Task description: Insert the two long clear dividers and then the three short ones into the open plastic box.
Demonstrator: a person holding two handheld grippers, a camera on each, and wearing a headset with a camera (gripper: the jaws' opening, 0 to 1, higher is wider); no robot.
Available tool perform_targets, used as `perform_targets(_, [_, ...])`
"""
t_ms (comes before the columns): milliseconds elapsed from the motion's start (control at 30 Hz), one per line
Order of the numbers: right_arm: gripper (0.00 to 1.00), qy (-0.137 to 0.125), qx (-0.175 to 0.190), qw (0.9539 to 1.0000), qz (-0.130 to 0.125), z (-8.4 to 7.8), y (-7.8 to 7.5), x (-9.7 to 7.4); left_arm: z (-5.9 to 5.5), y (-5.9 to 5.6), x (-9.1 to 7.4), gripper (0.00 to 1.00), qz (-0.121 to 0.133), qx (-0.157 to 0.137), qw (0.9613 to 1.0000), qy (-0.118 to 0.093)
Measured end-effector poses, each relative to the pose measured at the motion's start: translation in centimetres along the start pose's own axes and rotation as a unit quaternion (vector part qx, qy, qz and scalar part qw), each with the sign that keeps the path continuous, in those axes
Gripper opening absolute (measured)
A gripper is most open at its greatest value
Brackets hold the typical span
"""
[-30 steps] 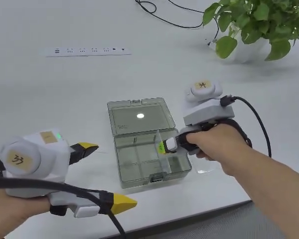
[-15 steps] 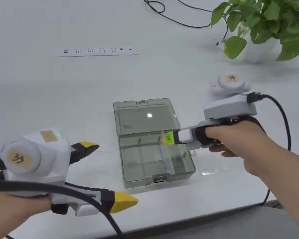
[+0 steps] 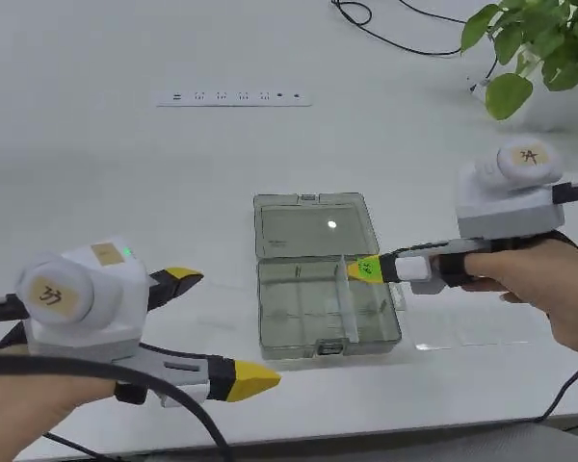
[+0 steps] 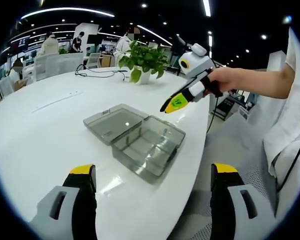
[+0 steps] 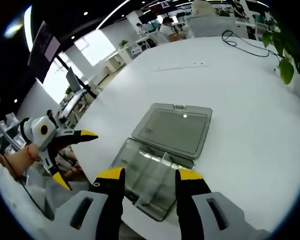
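The open plastic box [image 3: 318, 294] lies between the right gripper [image 3: 366, 269] and the left gripper [image 3: 226, 329], both released and empty (one divider [image 3: 345, 300] stands inside). Nobody holds the box, so pushing may slide it.

Open-plan office is indicated: big white mtg table [image 3: 125, 154] w/ power strip [image 3: 233, 97] & potted plant [image 4: 140, 60]; rows of desks [image 5: 121, 56], a monitor [image 5: 73, 80], people [image 4: 50, 46] & ceiling strip lights [image 4: 65, 10] are seen in bkgd.
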State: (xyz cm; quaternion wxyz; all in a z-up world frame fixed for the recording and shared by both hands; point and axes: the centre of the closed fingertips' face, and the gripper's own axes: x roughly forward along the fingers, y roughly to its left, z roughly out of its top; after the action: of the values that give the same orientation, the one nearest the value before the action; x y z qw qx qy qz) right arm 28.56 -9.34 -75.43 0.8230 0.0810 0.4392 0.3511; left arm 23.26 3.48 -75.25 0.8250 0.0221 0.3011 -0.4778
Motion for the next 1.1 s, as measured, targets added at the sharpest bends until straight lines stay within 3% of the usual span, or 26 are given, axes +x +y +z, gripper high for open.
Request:
perform_targets(233, [0.53,0.003,-0.033,0.9990,0.028,-0.6,0.0,-1.8,0.4,0.1,-0.5,0.97,0.028,-0.011,0.9995,-0.003])
perform_targets(433, [0.65,0.009,-0.086,0.9951,0.047,-1.4,-0.3,-3.4,0.7,0.0,-0.6,0.97,0.042,-0.018,0.9989,-0.008])
perform_targets(633, [0.80,0.012,-0.178,0.9816,0.068,-2.1,-0.5,-4.1,0.8,0.2,-0.4,0.97,0.054,-0.024,0.9982,-0.012])
perform_targets(767, [0.85,0.012,-0.194,0.9776,0.080,-2.7,-1.8,-4.5,0.5,0.4,-0.2,0.97,0.063,-0.028,0.9977,-0.005])
perform_targets(967, [0.92,-0.004,-0.226,0.9698,0.093,-3.1,-2.4,-4.8,-0.3,1.3,-0.3,0.95,0.079,-0.033,0.9963,0.012])
perform_targets(1100, [0.94,-0.009,-0.244,0.9650,0.095,-3.5,-2.9,-5.0,-1.3,2.3,-0.2,0.92,0.096,-0.046,0.9937,0.036])
